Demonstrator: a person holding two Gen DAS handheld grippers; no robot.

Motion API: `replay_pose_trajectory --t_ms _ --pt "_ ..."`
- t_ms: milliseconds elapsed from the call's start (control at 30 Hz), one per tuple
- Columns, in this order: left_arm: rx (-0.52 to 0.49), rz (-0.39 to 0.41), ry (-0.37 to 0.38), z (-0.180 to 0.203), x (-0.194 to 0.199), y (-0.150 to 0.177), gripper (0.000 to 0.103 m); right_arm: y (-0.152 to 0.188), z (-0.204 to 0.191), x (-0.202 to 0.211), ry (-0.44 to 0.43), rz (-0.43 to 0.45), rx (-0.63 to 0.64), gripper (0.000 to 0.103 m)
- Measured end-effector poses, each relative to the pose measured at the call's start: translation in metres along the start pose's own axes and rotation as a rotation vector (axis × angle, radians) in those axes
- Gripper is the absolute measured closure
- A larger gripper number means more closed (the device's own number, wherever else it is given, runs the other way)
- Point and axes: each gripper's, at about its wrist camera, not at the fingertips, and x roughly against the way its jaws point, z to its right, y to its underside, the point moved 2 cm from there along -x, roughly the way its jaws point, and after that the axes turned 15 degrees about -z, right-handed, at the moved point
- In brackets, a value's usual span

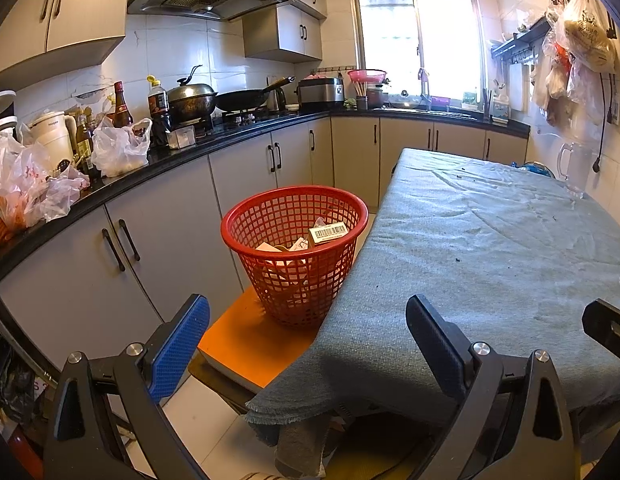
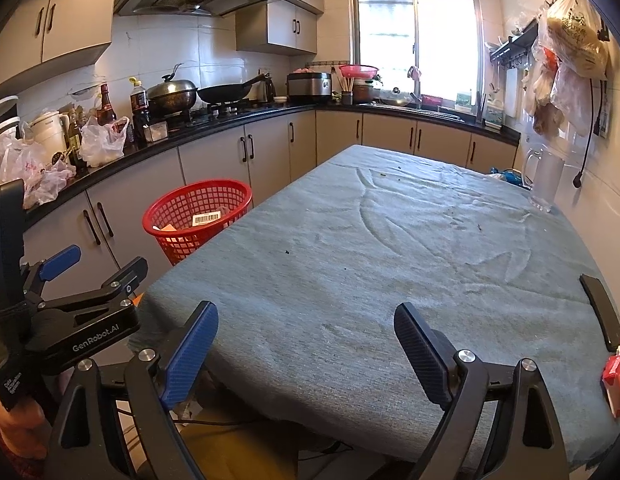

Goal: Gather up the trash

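A red mesh basket [image 1: 295,256] stands on an orange stool [image 1: 246,344] beside the table's left edge; it also shows in the right wrist view [image 2: 198,220]. Inside lie paper scraps and a white box with a barcode [image 1: 328,233]. My left gripper [image 1: 308,340] is open and empty, near the table's front left corner; it also shows in the right wrist view [image 2: 94,270]. My right gripper [image 2: 306,344] is open and empty over the table's front edge. A red and white packet [image 2: 617,378] and a black flat object [image 2: 600,310] lie at the table's front right.
The table is covered by a grey-green cloth [image 2: 390,248] with a few dark crumbs. A clear jug [image 2: 544,182] stands at its far right. The black kitchen counter [image 1: 158,164] on the left holds plastic bags, bottles and pots. Bags hang on the right wall [image 2: 570,52].
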Motion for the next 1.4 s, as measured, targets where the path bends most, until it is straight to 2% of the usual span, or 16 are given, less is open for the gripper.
replay_pose_trajectory --t_ms 967,1400 --pt "-0.006 0.007 -0.006 0.003 0.004 -0.001 0.005 0.003 0.003 -0.005 0.006 -0.013 -0.004 0.010" --pt "-0.040 0.009 0.013 0.022 0.003 -0.010 0.005 0.004 0.017 -0.012 0.015 -0.030 -0.042 0.010"
